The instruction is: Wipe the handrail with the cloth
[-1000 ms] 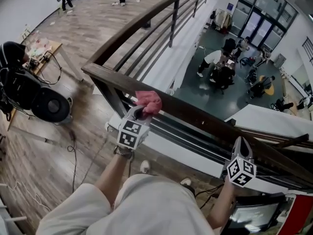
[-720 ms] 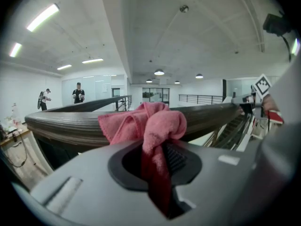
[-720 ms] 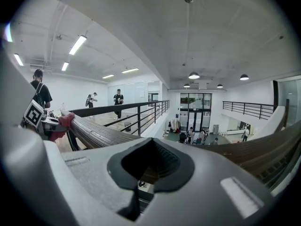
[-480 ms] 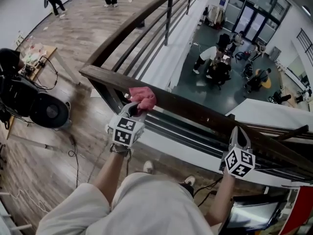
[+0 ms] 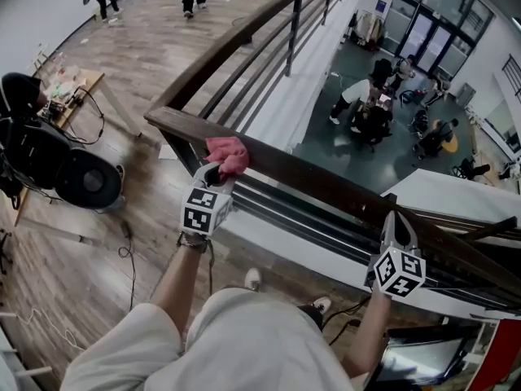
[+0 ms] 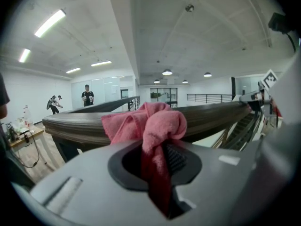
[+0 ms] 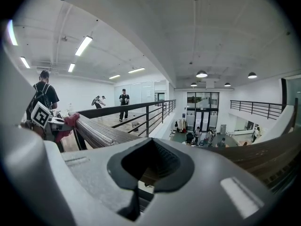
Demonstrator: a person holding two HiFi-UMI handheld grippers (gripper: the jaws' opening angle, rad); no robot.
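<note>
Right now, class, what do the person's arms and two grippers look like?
Both the left gripper and right gripper are grey, tapering to dark ribbed pads. Each carries a white cube printed with black square markers. The forearms are unsleeved; the clothing is light beige.

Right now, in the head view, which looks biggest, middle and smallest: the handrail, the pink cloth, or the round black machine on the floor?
Largest: handrail, by far.
Next: round black machine.
Smallest: pink cloth, only a little smaller.
</note>
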